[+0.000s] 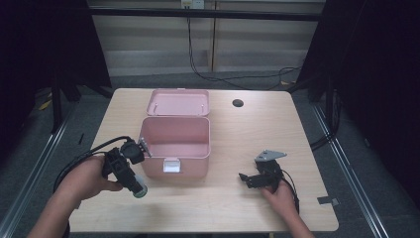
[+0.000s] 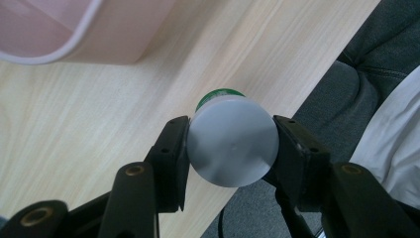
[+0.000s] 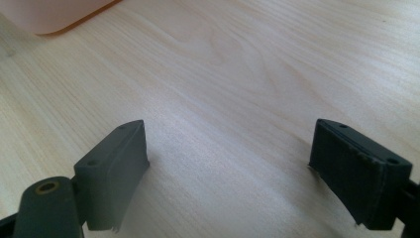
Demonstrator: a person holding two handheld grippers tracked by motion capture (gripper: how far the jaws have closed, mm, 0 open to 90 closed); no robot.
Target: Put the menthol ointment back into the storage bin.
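Bottle (image 2: pixel 233 146) clamped in left tool (image 2: pixel 232 148), right tool (image 3: pixel 228 168) wide open.

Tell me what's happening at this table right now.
A person holds a gripper in each hand at a wooden table. The left gripper is shut on a small bottle with a grey cap and some green showing behind it, held near the table's front edge, just left of an open pink box whose lid is folded back. The right gripper is open with nothing between its jaws, low over bare table to the right of the box.
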